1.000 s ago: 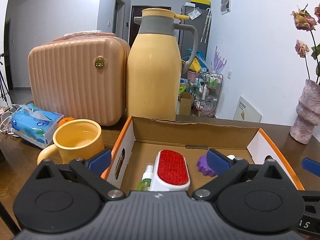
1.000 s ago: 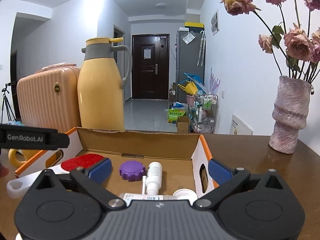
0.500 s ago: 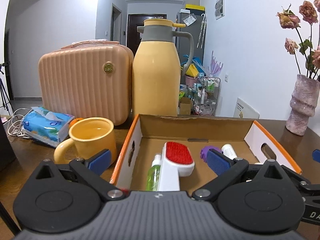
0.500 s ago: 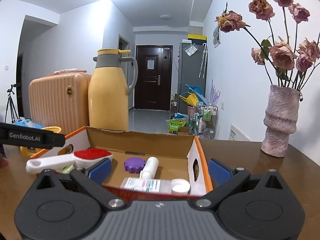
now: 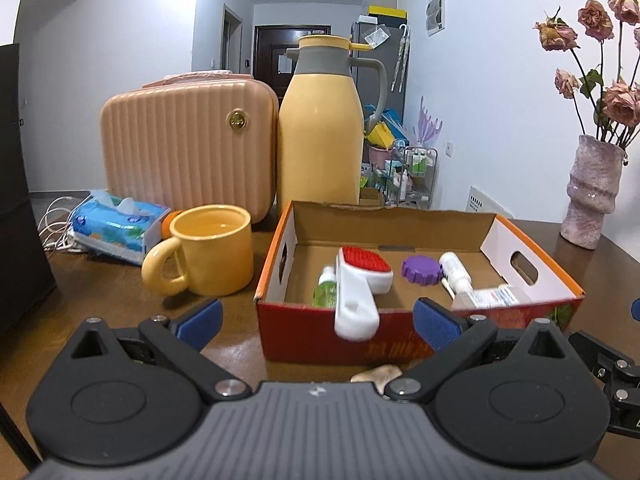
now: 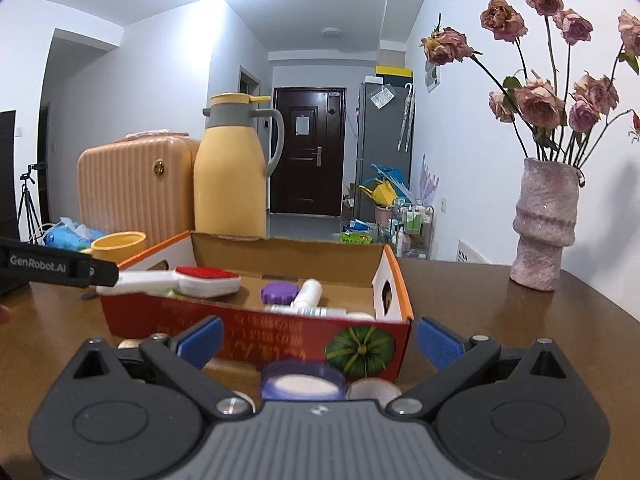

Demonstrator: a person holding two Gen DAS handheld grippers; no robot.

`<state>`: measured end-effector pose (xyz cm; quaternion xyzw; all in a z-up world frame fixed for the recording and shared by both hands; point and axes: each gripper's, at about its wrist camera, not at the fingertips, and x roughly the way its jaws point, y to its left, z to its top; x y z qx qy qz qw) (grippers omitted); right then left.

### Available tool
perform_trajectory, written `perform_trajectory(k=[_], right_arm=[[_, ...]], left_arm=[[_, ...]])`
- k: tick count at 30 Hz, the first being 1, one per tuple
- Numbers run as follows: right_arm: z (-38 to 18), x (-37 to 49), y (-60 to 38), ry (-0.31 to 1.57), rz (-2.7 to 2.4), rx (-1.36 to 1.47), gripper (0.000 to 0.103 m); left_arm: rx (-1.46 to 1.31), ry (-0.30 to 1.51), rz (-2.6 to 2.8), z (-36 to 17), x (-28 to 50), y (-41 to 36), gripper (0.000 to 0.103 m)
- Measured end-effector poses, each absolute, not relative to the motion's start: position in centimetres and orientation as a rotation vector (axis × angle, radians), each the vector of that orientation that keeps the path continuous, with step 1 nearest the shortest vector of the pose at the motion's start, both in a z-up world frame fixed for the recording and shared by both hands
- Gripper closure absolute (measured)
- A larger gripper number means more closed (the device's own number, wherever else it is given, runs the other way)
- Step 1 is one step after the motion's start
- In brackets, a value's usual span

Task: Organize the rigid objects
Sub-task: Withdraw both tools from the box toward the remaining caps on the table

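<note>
Both the left gripper (image 5: pixel 316 320) and right gripper (image 6: pixel 318 338) are spread, empty; jars (image 6: pixel 302 382) at bottom centre are half hidden behind the right one.

Box (image 5: pixel 400 340): red front w/ green pumpkin print (image 6: pixel 359 347), orange rim, white sides, brown inside. Brush (image 5: pixel 360 280): white body, red pad. Cap (image 5: pixel 421 271): purple. Small bottle (image 5: pixel 326 288): green. Mug (image 5: pixel 208 250) & flask (image 5: pixel 320 140): yellow, flask w/ grey collar. Case (image 5: pixel 188 148), upper left: peach, ribbed. Tissue pack (image 5: pixel 116 228): blue. Vase (image 6: pixel 546 224), right: mottled pink. Gripper pads (image 5: pixel 199 320): blue.
</note>
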<state>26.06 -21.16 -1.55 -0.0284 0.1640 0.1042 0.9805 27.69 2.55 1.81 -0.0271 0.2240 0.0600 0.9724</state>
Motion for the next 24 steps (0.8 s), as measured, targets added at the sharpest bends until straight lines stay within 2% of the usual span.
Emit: perform_trajectory(k=[24], right_arm=[[-3.6,20.6,-21.5,0.397,0.176,-0.071,0.0]], left_arm=[[-0.046,0.516,0.109,-0.6,21.2,3.8,0.0]])
